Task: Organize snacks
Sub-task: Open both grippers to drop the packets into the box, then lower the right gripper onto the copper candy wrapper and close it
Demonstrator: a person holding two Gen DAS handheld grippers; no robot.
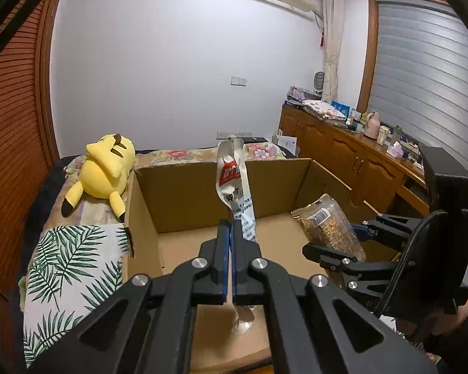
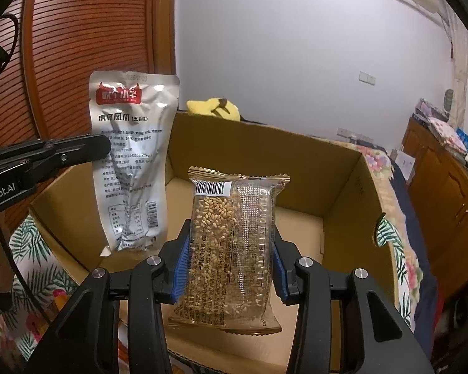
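My left gripper [image 1: 231,227] is shut on a silver snack pouch [image 1: 235,184] with a red label, held edge-on above the open cardboard box [image 1: 184,196]. The same pouch [image 2: 131,162] shows flat in the right wrist view, with the left gripper [image 2: 106,146] clamped on its left side. My right gripper [image 2: 231,249] is shut on a clear packet of golden grain bars [image 2: 234,249], upright over the box [image 2: 327,180]. That packet [image 1: 327,224] and the right gripper [image 1: 352,240] show at the right in the left wrist view.
The box sits on a bed with a leaf-print cloth [image 1: 71,274] and floral bedding [image 2: 399,249]. A yellow plush toy [image 1: 104,171] lies behind the box's left corner. A wooden cabinet [image 1: 352,155] with clutter runs along the right wall. A slatted wooden door [image 2: 87,31] is at left.
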